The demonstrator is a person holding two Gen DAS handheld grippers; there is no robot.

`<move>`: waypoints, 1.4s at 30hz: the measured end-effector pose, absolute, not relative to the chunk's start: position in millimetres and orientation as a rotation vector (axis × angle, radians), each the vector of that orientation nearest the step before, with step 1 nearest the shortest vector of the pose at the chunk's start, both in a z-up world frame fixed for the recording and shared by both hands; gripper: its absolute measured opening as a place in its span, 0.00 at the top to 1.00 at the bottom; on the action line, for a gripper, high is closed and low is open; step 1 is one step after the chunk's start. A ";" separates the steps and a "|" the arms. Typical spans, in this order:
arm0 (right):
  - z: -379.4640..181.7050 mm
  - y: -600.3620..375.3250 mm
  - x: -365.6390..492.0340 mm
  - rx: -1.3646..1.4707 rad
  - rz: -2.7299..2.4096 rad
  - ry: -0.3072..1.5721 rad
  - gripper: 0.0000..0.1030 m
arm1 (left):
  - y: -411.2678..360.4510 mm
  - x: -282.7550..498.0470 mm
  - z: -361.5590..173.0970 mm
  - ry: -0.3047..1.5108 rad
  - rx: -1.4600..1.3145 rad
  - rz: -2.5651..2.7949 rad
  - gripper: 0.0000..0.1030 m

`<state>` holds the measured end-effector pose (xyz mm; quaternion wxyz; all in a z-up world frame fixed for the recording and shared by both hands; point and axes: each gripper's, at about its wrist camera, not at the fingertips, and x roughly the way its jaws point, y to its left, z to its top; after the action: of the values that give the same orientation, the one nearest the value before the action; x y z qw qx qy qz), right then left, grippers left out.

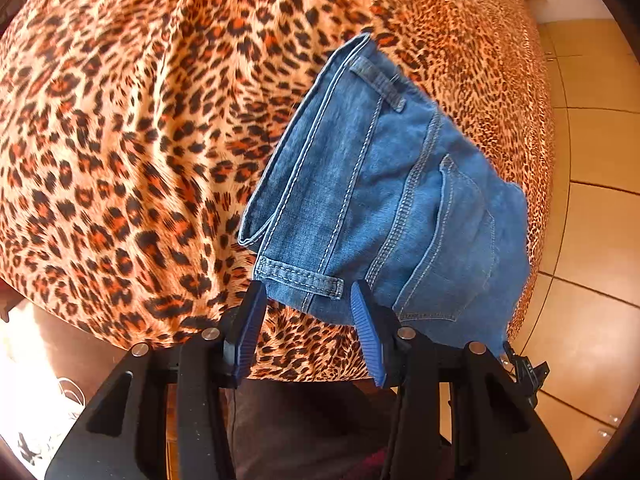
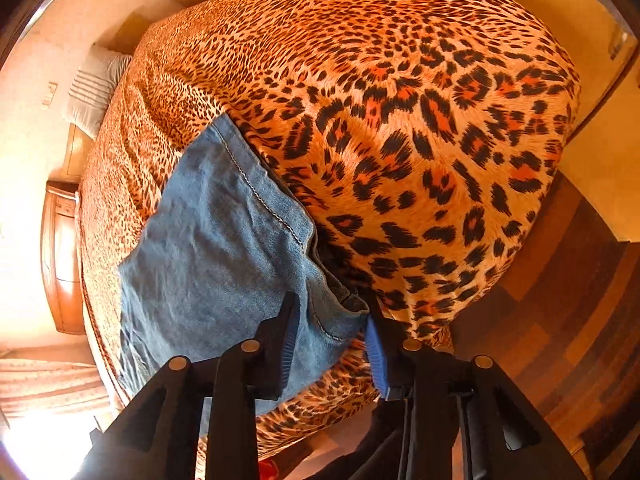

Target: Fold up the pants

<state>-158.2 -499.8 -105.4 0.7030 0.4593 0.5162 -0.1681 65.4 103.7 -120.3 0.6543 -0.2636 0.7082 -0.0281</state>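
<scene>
Blue denim pants (image 1: 384,200) lie folded on a leopard-print bedspread (image 1: 120,140), waistband and back pocket up. My left gripper (image 1: 308,300) is open, its blue pads (image 1: 250,332) spread either side of the pants' near edge by a belt loop. In the right wrist view the pants (image 2: 216,248) lie folded at the left of the bedspread (image 2: 420,140). My right gripper (image 2: 332,320) is open, its jaws spread around the near corner of the denim without pinching it.
The bed's near edge runs just under both grippers. Tiled floor (image 1: 592,200) lies to the right in the left wrist view. A pillow (image 2: 96,88) and wooden headboard (image 2: 60,260) lie at the far left, wood flooring (image 2: 560,300) at the right.
</scene>
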 end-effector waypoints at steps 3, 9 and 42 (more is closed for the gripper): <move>-94.5 -506.2 -173.1 1.090 -0.377 1.076 0.44 | 97.1 72.5 -100.2 1.568 -0.487 -0.100 0.45; -102.2 -499.4 -195.0 1.220 -0.351 0.998 0.42 | 35.8 105.4 -89.7 1.573 -0.257 -0.267 0.41; -186.0 -488.9 -200.3 1.470 0.015 0.674 0.44 | -541.6 151.3 -168.8 1.735 1.063 -1.158 0.41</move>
<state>-200.3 -488.9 -186.0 0.6904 0.6576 0.3015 0.0068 151.3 -541.6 -168.8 0.3899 0.4181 0.6825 -0.4554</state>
